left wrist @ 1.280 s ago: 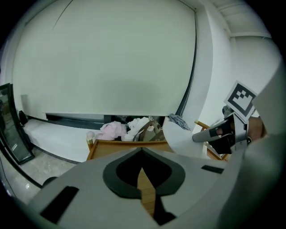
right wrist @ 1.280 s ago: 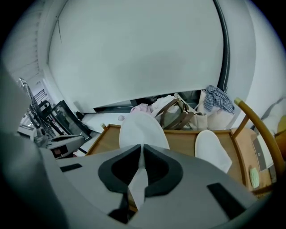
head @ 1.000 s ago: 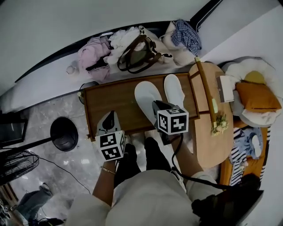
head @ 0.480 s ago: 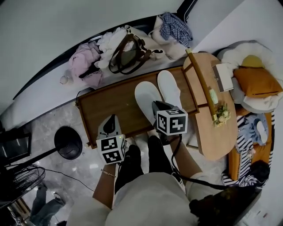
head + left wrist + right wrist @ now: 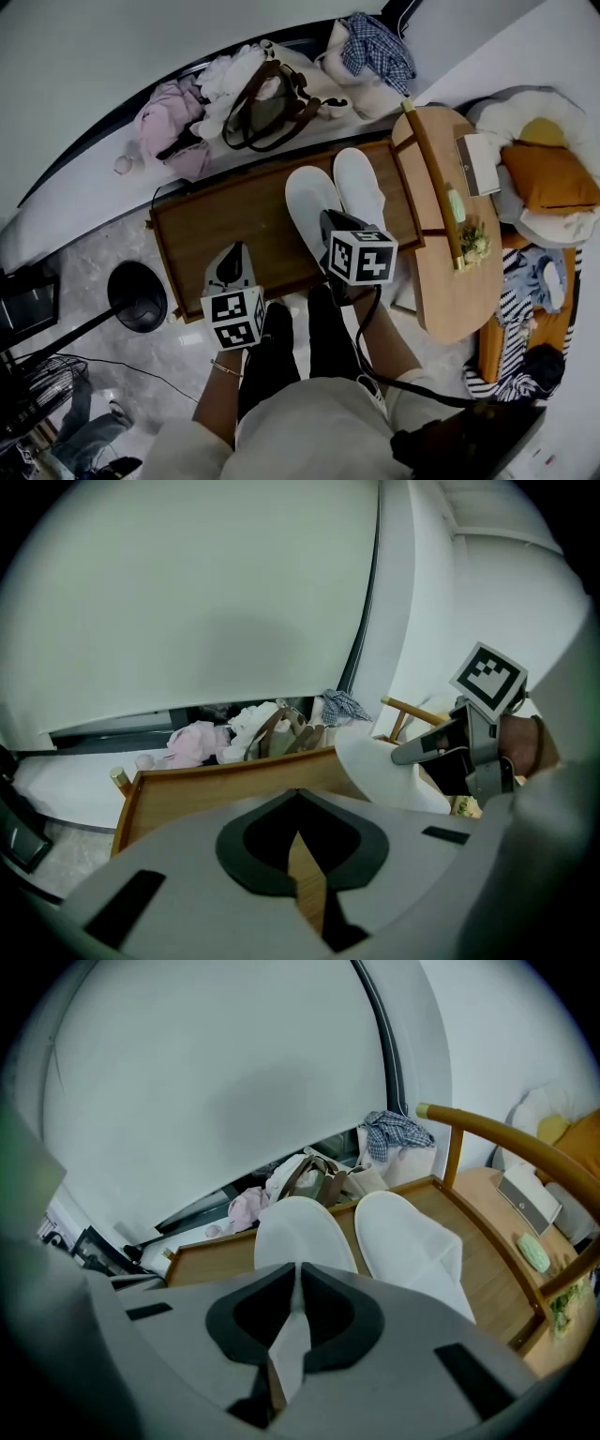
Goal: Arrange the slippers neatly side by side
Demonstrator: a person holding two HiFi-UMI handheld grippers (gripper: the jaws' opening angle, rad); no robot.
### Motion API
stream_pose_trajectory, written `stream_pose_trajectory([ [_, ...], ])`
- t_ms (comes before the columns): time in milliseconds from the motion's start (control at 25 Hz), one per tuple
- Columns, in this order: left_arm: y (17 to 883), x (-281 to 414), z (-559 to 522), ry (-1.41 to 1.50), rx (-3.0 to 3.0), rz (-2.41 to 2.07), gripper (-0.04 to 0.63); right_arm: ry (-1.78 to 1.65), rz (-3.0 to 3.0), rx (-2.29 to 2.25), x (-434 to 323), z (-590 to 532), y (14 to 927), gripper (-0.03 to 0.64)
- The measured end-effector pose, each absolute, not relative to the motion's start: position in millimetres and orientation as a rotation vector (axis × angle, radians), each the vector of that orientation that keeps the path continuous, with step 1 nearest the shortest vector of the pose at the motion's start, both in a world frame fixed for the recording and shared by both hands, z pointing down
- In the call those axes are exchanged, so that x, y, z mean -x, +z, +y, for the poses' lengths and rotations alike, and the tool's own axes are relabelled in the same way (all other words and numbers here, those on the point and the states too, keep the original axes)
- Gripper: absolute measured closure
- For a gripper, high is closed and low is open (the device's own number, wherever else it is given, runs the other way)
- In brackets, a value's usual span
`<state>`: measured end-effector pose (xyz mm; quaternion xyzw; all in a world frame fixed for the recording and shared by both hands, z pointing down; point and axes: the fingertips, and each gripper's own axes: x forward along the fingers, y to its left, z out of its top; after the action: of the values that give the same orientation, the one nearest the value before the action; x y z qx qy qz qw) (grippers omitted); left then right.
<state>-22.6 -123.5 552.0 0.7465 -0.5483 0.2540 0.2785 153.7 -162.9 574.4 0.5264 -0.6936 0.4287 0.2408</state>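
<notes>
Grey plastic forms both tongs. The right gripper [image 5: 298, 1269] is clenched on the heel edge of one white slipper [image 5: 302, 1227]; a thin strip of white fabric shows pinched between its jaws. In the left gripper view that slipper looks tilted, with its heel end raised off the wood. The left gripper [image 5: 298, 799] has its jaws pressed together at the tips and grasps nothing; only bare wood shows through the gap below them. It hovers over the near left part of the low wooden table [image 5: 225, 220].

The second white slipper [image 5: 412, 1237] lies flat on that table just right of the held one, toes pointing the same way and the two nearly touching. Each gripper carries a cube with black-and-white square markers [image 5: 364, 258]; these patterns are the only print that can be made out. A small card [image 5: 473, 164] on the round wooden table [image 5: 450, 300] to the right is too small to read. Beyond the low table sit a brown bag [image 5: 267, 108] and a pink garment [image 5: 169, 127].
</notes>
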Motion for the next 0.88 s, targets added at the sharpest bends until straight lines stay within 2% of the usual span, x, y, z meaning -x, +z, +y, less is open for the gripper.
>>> stream_pose_trajectory([
  [880,583,18,-145,0.711,-1.918,-1.466,0.591,1.258,-1.845,-1.436,-157,-196,615,0.572],
])
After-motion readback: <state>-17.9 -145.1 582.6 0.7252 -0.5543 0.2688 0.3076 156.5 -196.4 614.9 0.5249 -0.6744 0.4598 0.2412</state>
